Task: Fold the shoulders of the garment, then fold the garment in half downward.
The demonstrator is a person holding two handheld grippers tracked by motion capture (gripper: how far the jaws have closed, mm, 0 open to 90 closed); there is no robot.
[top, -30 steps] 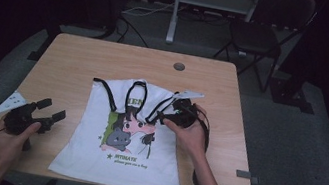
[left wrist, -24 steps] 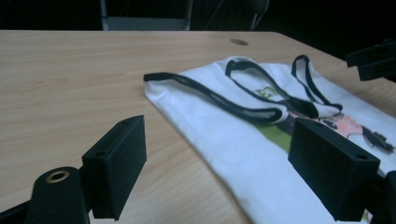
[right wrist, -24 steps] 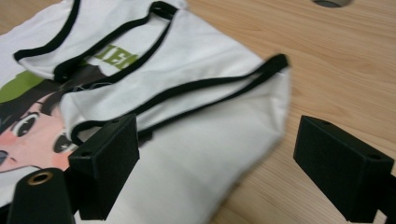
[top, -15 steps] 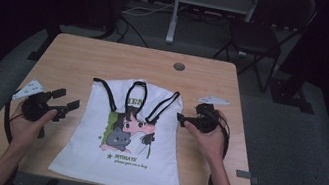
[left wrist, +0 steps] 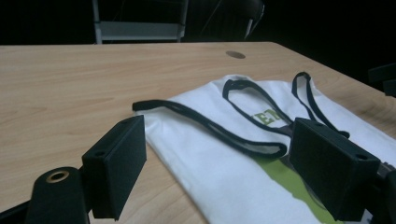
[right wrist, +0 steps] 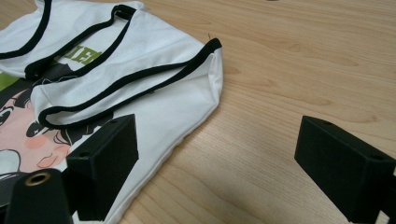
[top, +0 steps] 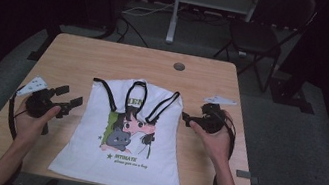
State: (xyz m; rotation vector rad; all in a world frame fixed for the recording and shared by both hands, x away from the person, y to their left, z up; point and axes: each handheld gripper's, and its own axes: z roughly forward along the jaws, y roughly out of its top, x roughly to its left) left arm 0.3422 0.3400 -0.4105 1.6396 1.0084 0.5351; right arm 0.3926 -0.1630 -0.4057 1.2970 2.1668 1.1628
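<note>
A white sleeveless top [top: 125, 136] with black trim and a cartoon print lies flat on the wooden table [top: 107, 60], neck end away from me. My left gripper [top: 68, 97] hovers open just off the top's left edge, near its left shoulder strap [left wrist: 196, 120]. My right gripper [top: 188, 118] stands open by the top's right edge, beside the right shoulder corner [right wrist: 211, 51]. Nothing is between either pair of jaws. In the left gripper view the top [left wrist: 243, 158] lies ahead of the gripper [left wrist: 219, 168]; in the right gripper view the gripper [right wrist: 224, 163] straddles the top's [right wrist: 154, 102] side hem.
A round cable hole [top: 179, 66] sits near the table's far edge. Beyond the table stand a folding chair [top: 263, 38] and a metal stand [top: 208, 1] with cables on the dark floor. Bare wood lies on both sides of the top.
The right gripper has drawn back rightward off the top's right shoulder to beside its edge. The left gripper has moved away from me and toward the top's left edge.
</note>
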